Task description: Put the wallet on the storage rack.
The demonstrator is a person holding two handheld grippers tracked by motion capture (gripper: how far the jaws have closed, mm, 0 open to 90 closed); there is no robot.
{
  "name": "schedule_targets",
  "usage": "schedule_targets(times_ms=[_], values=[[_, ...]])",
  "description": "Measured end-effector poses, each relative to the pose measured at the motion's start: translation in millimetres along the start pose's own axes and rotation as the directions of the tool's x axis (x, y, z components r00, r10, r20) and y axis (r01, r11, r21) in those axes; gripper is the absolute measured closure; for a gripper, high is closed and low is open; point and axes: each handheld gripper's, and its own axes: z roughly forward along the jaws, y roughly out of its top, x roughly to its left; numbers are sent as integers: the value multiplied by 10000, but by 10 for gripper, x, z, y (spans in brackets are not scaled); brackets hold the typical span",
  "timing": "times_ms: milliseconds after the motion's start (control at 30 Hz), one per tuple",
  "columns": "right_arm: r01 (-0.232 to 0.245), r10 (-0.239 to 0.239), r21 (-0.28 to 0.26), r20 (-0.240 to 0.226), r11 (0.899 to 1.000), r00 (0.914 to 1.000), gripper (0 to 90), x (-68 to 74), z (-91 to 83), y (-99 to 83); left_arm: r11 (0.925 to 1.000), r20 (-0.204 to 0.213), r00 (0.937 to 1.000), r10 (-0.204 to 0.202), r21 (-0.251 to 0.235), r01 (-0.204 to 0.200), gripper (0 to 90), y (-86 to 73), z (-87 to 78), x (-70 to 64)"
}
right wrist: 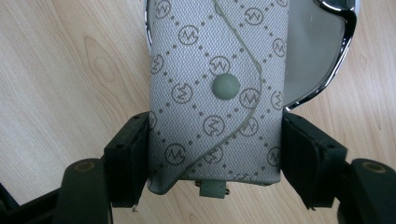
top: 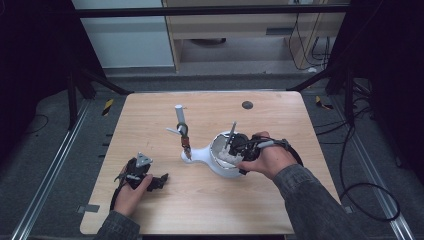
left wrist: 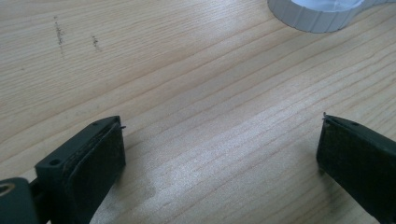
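right claw grips pouch | long axis along jaws | flap outward

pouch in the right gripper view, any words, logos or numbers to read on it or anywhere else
"M" in a circle, or a zigzag close to it: monogram repeated across the grey pouch, which the right gripper is shut on.
No other text: the snap is plain, and nothing on the table or white bowl reads.

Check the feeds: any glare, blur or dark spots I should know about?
High view: table evenly lit, surroundings very dark, picture soft. Left gripper view: wood grain sharp, a pale sheen on the table between the open jaws. Right gripper view: pouch sharp, bright glare on the chrome rim behind it.
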Motion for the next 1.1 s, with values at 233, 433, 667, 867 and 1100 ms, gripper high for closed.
schedule_targets(times_ms=[233, 433, 667, 867, 1100], values=[[47, -48, 64, 74, 10000, 10000, 308, -16, 28, 47, 10000, -18, 10000, 5, 12, -5, 6, 0, -1, 0], [42, -43, 94, 68, 9999, 10000, 307, -38, 55, 66, 10000, -8, 10000, -1, 11, 1, 6, 0, -1, 0], [35, -37, 251, 60, 9997, 10000, 307, -42, 81, 87, 10000, -8, 10000, 4, 12, -4, 6, 0, -1, 0], [36, -39, 268, 86, 9996, 10000, 307, -68, 115, 113, 10000, -9, 10000, 4, 14, -4, 6, 0, -1, 0], [64, -66, 370, 60, 9993, 10000, 307, -90, 154, 169, 10000, -5, 10000, 7, 16, -7, 5, 1, 0, -1]])
